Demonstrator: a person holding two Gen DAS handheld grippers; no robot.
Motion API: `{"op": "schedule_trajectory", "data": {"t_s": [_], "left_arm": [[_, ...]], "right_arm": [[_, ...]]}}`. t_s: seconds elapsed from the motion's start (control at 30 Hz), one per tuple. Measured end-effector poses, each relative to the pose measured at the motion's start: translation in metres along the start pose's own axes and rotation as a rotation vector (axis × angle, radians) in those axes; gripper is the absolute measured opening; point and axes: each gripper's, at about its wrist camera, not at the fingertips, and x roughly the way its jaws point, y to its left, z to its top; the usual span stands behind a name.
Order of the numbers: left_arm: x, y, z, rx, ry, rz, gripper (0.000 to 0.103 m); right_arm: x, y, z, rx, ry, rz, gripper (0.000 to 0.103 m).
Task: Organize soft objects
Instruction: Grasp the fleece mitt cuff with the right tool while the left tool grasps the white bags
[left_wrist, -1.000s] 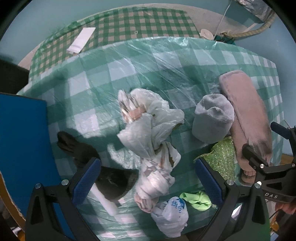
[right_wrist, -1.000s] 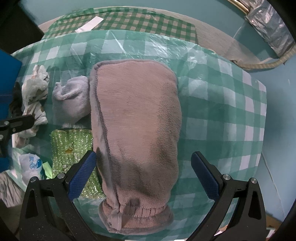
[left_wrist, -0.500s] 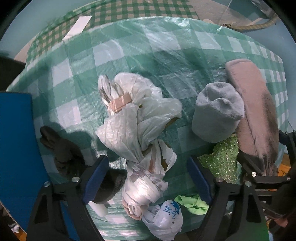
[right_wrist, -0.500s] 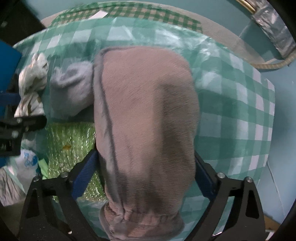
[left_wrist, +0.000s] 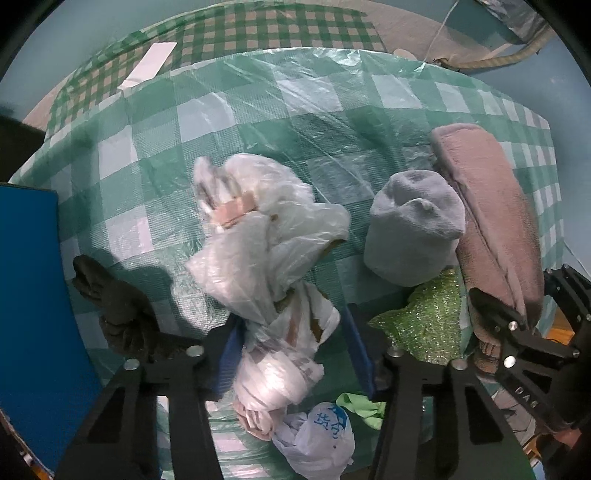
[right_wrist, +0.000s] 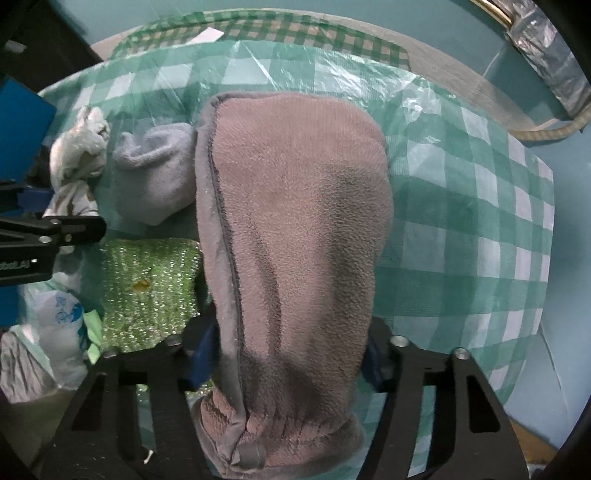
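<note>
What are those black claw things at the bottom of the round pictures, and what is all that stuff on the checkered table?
Those claws are two-finger grabbers; a person holds one in each hand. Each has a little round-view camera looking along its fingers, so each picture comes from one grabber. The left gripper is squeezing a crumpled plastic bag bundle. The right gripper is squeezing a fuzzy brown mitt. On the green checkered tablecloth also lie a grey sock, a sparkly green sponge cloth, a dark glove and a small white bag with blue print.
</note>
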Motion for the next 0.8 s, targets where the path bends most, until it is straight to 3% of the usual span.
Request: {"op": "schedule_trajectory", "data": {"t_s": [0.1,0.3,0.8], "left_arm": [[-0.001,0.0,-0.003,0.009,0.001,-0.009,0.049],[-0.004,0.004,-0.01,0.015,0.006,-0.051,0.048],[-0.036,0.007,-0.023,0.048,-0.074,-0.073,0.048]], "right_arm": [[-0.005,-0.005,-0.003,0.021,-0.013,0.028,0.04],[-0.015,-0.011,-0.005,0.062,-0.035,0.085,0.03],[-0.051,0.009,-0.018,0.048,-0.095,0.104,0.029]]}}
